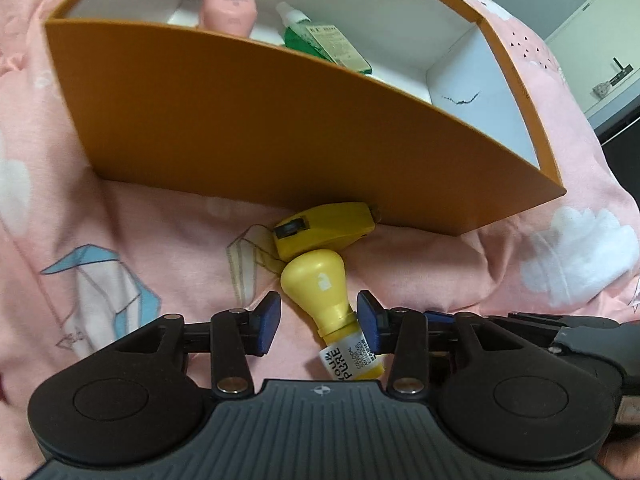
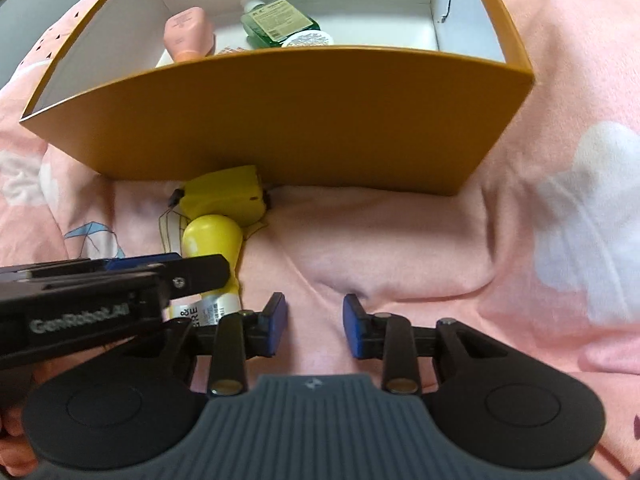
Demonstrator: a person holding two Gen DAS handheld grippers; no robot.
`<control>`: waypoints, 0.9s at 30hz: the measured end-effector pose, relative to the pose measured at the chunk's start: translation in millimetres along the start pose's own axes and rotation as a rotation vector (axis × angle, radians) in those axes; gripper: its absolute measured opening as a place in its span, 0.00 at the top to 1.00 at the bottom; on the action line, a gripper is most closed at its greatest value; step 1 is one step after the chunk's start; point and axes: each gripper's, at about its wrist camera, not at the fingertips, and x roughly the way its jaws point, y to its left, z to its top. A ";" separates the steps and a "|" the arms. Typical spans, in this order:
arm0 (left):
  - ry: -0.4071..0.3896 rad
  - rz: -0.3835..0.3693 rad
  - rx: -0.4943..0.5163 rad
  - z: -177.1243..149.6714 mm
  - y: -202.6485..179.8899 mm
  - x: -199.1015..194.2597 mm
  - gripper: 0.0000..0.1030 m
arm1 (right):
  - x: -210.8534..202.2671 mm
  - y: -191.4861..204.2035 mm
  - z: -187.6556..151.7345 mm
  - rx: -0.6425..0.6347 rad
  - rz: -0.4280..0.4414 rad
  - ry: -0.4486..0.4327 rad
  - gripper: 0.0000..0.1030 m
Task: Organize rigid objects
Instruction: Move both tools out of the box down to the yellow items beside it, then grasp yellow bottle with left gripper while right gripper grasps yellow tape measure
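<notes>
A yellow bottle with a bulb-shaped cap (image 1: 320,288) lies on the pink bedsheet, cap toward the orange box (image 1: 280,128). A yellow tape measure (image 1: 326,228) lies just beyond it against the box wall. My left gripper (image 1: 318,318) is open with its jaws on either side of the bottle's neck, the right pad (image 1: 367,316) close to it. In the right wrist view the bottle (image 2: 214,240) and tape measure (image 2: 224,196) are at the left, partly behind the left gripper. My right gripper (image 2: 315,324) is open and empty over bare sheet.
The orange box (image 2: 304,120) has white inner walls and holds a pink bottle (image 2: 188,34), a green liquid bottle (image 2: 276,22) and a round white lid (image 2: 307,40). The pink patterned bedsheet (image 2: 520,240) lies wrinkled all around. A room wall and shelf (image 1: 608,72) stand at the far right.
</notes>
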 end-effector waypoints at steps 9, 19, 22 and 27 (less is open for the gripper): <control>0.003 0.058 0.016 4.2 -6.4 21.3 0.59 | 3.4 2.6 -0.9 -0.027 0.001 0.001 0.65; -0.061 0.086 0.022 -1.6 2.5 -13.5 0.59 | -9.5 8.3 -2.5 -0.052 0.011 -0.060 0.56; -0.096 0.107 0.016 -3.2 8.8 -27.5 0.59 | -14.0 15.9 -1.7 -0.087 0.026 -0.084 0.55; -0.148 0.149 -0.016 -0.1 22.7 -43.6 0.59 | -19.6 30.9 4.6 -0.146 0.033 -0.138 0.42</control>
